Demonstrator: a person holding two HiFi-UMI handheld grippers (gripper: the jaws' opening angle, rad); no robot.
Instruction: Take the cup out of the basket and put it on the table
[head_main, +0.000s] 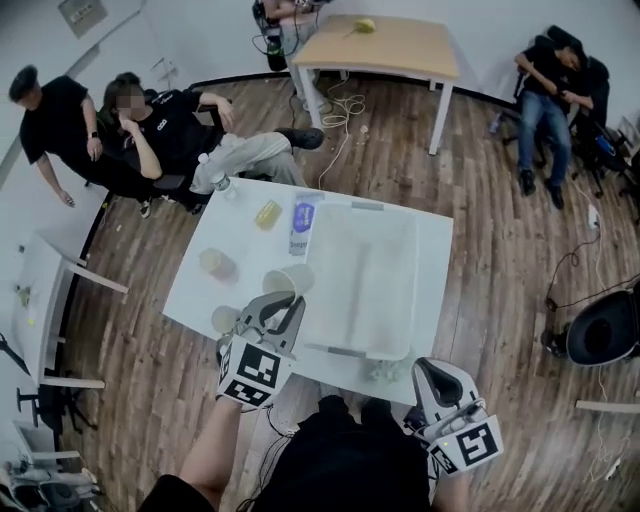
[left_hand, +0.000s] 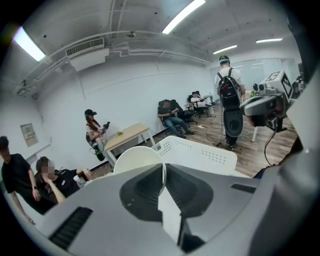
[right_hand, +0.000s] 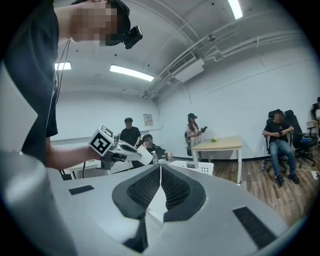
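Your left claw (head_main: 284, 303) is clenched on the rim of one white cup (head_main: 289, 279). The cup is held off the worktop (head_main: 432, 262), just left of the single white basket (head_main: 365, 285) and outside it. Your right claw (head_main: 437, 372) is clenched on nothing, its jaws together, by the worktop's near edge at the basket's right corner. Left of the basket, five items stand on the worktop: one tinted cup (head_main: 218, 263), one pale cup (head_main: 225, 318), one yellow item (head_main: 267, 214), one white-and-blue pack (head_main: 302, 226) and one clear bottle (head_main: 224, 186).

place: office-type lab | signs: desk (head_main: 400, 45), office chair (head_main: 603, 338) — strip lights (left_hand: 186, 14), wood floor (head_main: 500, 220)
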